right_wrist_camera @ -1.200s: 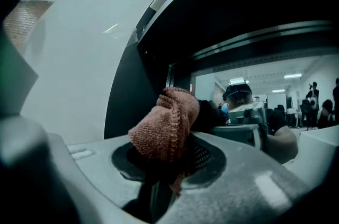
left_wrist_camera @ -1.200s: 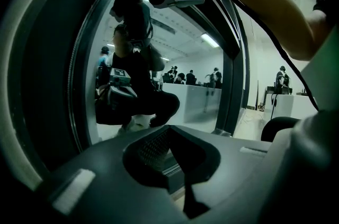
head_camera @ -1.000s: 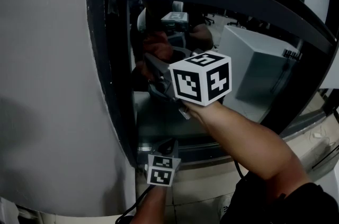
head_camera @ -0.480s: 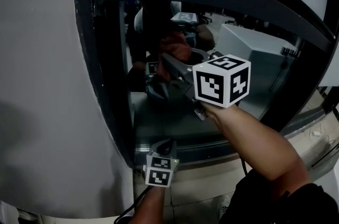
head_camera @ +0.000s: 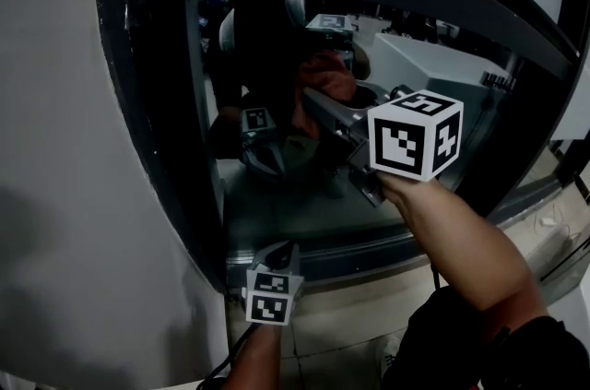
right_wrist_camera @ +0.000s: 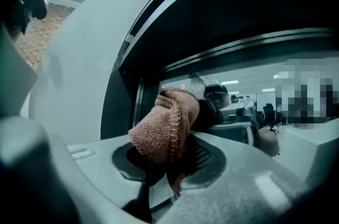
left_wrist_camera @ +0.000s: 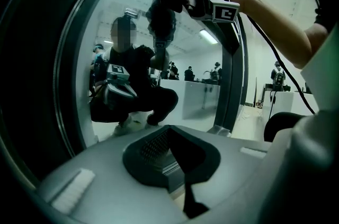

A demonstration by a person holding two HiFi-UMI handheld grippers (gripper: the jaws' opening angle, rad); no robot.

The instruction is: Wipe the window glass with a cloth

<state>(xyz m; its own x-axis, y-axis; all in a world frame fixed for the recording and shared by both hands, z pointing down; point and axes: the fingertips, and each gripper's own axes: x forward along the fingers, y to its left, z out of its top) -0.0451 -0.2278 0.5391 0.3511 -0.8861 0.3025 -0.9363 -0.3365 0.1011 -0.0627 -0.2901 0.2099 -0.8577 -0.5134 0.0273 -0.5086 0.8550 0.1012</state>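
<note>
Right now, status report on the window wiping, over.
Right gripper jaws shut on the cloth, cloth up against the window glass. Left gripper jaws shut, empty, held low. Nothing blocking the glass.

Cloth (right_wrist_camera: 168, 133) pinkish-brown, prob.; marker cube (head_camera: 415, 136) blk/wht.

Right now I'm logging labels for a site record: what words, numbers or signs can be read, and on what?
No readable text anywhere.
On the right cube of the right gripper: black-and-white square patterns only, no letters.
On the left cube of the left gripper: the same.
On the window glass: only reflections.
</note>
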